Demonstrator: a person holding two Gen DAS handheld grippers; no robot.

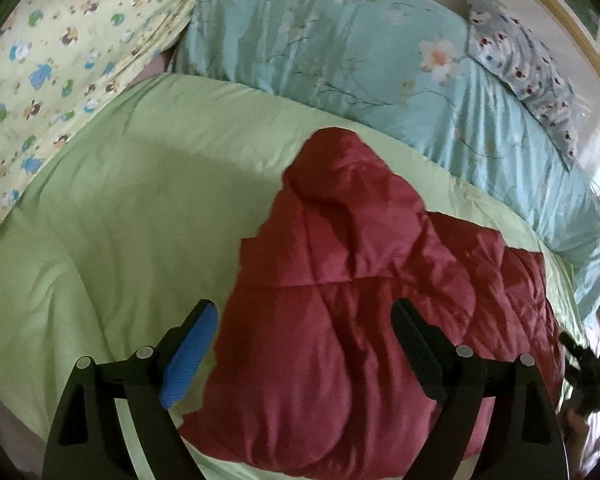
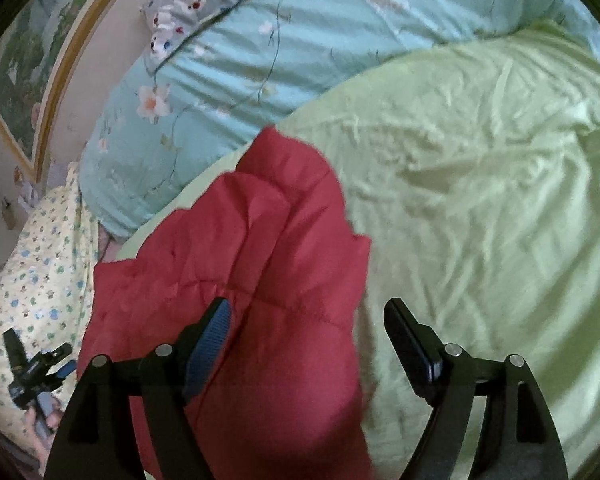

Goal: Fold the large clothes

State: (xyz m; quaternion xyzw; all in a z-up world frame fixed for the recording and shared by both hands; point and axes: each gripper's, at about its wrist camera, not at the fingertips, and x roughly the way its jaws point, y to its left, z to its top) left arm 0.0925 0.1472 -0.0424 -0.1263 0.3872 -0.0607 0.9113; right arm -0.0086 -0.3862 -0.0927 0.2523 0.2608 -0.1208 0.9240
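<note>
A dark red quilted puffer garment [image 1: 340, 280] lies bunched on a light green quilt [image 1: 120, 220]. In the left wrist view my left gripper [image 1: 304, 312] hangs above it with jaws wide apart and nothing between the pads. The right wrist view shows the same red garment [image 2: 252, 280] lying folded along the left of the green quilt [image 2: 480, 200]. My right gripper [image 2: 308, 312] hovers over its right edge, open, with cloth below the fingers but not pinched. The other gripper shows small at each view's edge: the right gripper [image 1: 588, 376] and the left gripper [image 2: 36, 364], held by a hand.
A turquoise floral duvet [image 1: 360, 48] is heaped behind the green quilt. A yellow cartoon-print sheet [image 1: 52, 60] lies at the left, a spotted pillow [image 1: 532, 64] at the right by the wall. A framed picture [image 2: 24, 72] hangs on the wall.
</note>
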